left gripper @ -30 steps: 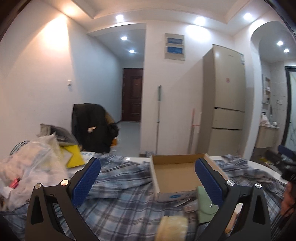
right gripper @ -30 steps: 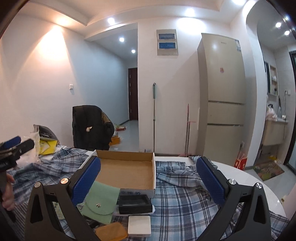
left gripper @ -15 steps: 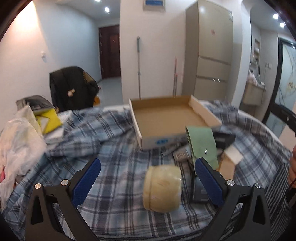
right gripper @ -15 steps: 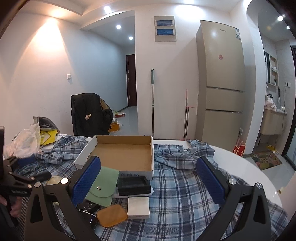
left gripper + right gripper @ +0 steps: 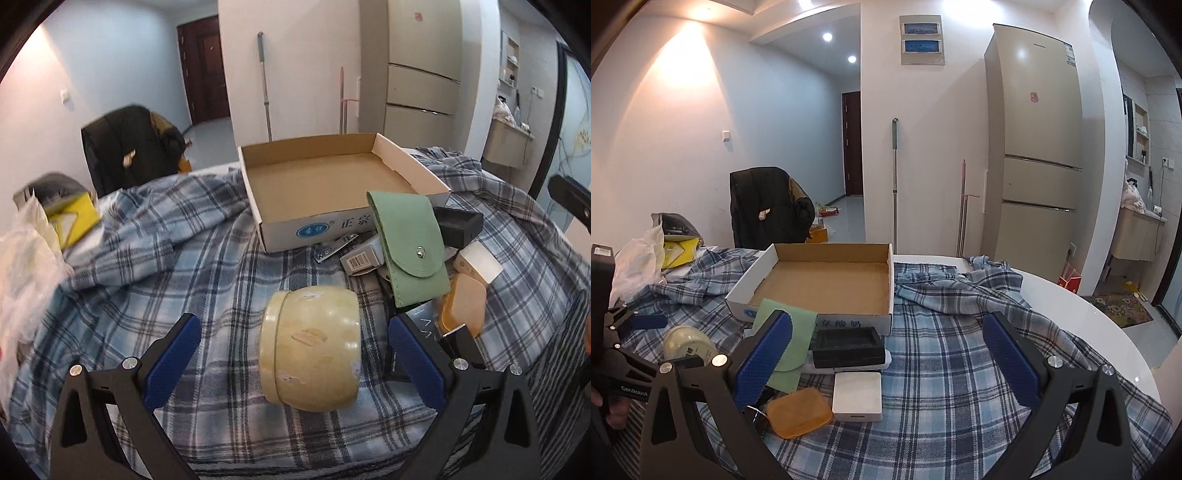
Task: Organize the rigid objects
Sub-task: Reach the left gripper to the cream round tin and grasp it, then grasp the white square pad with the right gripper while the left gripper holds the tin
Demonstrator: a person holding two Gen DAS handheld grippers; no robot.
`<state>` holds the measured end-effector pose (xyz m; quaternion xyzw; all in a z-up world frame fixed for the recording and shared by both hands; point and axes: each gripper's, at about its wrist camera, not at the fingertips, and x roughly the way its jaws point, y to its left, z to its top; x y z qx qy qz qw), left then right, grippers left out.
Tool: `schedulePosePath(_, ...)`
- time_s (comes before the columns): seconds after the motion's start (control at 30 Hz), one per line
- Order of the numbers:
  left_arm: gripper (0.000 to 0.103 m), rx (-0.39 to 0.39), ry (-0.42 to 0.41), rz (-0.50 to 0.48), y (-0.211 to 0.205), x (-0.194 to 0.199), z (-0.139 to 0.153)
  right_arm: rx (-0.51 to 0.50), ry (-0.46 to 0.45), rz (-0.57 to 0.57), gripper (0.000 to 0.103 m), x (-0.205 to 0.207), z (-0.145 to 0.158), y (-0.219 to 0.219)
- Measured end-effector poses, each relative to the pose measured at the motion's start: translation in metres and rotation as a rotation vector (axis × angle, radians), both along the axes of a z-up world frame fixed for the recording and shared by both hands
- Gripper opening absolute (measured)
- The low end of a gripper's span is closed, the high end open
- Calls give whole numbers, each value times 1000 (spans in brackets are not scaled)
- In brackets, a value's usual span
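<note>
On a plaid-covered surface (image 5: 942, 369), the cardboard box (image 5: 332, 181) sits empty; left gripper (image 5: 293, 354), fingers apart, straddles a cream jar (image 5: 310, 347); right gripper (image 5: 886, 358) open.

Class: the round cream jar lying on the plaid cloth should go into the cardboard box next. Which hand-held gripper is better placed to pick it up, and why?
Left. The left hand-held gripper is open with the cream jar lying between its fingers. The right hand-held gripper, also open, faces the white box, away from the jar.
</note>
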<state>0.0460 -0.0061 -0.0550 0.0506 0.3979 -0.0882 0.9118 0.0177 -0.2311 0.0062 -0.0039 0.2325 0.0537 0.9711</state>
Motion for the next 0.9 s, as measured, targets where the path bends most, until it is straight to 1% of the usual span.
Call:
schedulePosePath(0.03, 102, -17, 11, -6, 1, 1, 0, -5, -6, 3, 103, -1, 0, 1)
schedulePosePath(0.07, 96, -27, 16, -13, 1, 1, 0, -10, -14, 9, 103, -3, 1, 2)
schedulePosePath(0.1, 93, -30, 24, -21, 1, 1, -1, -14, -21, 18, 103, -5, 2, 3)
schedulePosePath(0.2, 84, -9, 49, -30, -2, 4, -6, -32, -41, 25, 103, -9, 3, 5)
schedulePosePath(0.23, 74, -12, 63, -35, -3, 5, -8, -40, -48, 22, 103, -10, 3, 5)
schedulePosePath(0.27, 55, -22, 74, -42, -3, 6, -10, -45, -52, 20, 103, -10, 3, 6)
schedulePosePath(0.3, 51, -36, 78, -50, -2, 6, -11, -48, -56, 18, 103, -11, 4, 6)
schedulePosePath(0.37, 50, -31, 71, -43, -1, 4, -11, -50, -61, 21, 103, -12, 5, 6)
schedulePosePath(0.43, 50, -30, 47, -36, 0, 0, -6, -49, -69, 17, 103, -13, 7, 5)
schedulePosePath(0.57, 50, -42, -16, -37, 0, -5, 17, -31, -65, -9, 103, -10, 11, -1)
schedulePosePath(0.63, 50, -55, -65, -31, -1, -9, 31, -16, -51, -29, 103, -9, 18, -6)
schedulePosePath(0.73, 50, -73, -151, -9, -3, -13, 53, -13, -101, -101, 103, -16, 39, -19)
schedulePosePath(0.77, 50, -79, -185, -2, -4, -15, 59, -15, -112, -109, 103, -18, 45, -21)
schedulePosePath(0.83, 50, -96, -259, 11, -7, -18, 73, -21, -113, -100, 103, -18, 56, -24)
schedulePosePath(0.9, 50, -130, -336, 22, -11, -21, 87, -22, -77, -83, 103, -13, 59, -22)
